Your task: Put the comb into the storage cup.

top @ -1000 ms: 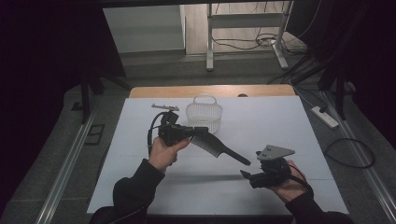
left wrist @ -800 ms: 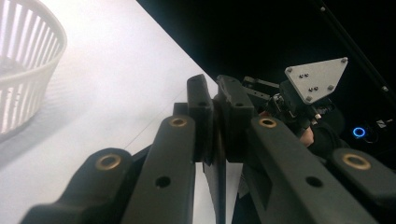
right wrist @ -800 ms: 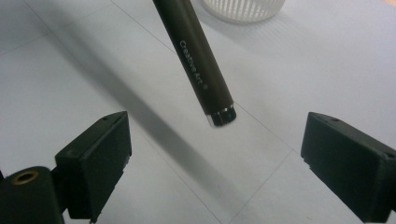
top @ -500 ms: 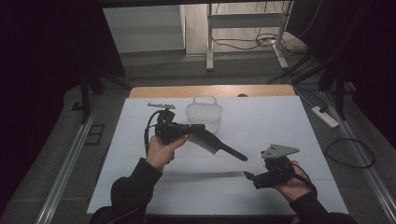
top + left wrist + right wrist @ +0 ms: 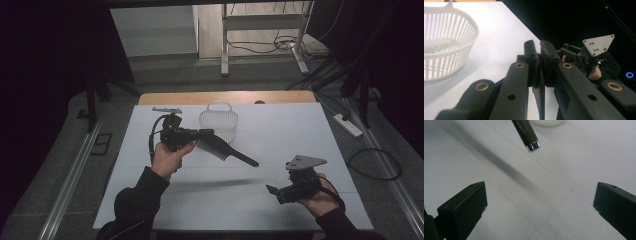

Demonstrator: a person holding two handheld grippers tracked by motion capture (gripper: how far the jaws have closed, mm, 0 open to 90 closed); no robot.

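From the high view: the left gripper [image 5: 202, 134] is lifted off the white table [image 5: 280, 130], its jaws clenched on the toothed end of a long black plastic comb with a tapering handle [image 5: 227, 151], which juts out past the jaws toward the right gripper [image 5: 272, 190]. That one waits low near the table's front edge, jaws parted on nothing. Just behind the left jaws stands a white slatted plastic basket with a loop handle [image 5: 219, 123] — nothing visible inside it from here.

Left gripper view: the jaws are pinched tight on the comb's thin edge [image 5: 539, 95], and the basket [image 5: 446, 47] sits off to one side of them, its perforated floor bare.

Right gripper view: jaws spread wide, table between them, and the comb's handle tip with its shiny cap [image 5: 529, 137] hangs ahead and above, clear of both pads.

My read — the comb is light and stiff but smooth, so it could swivel in a pinch; gripping it across the flat spine near the teeth should hold it steadier than the slick handle.
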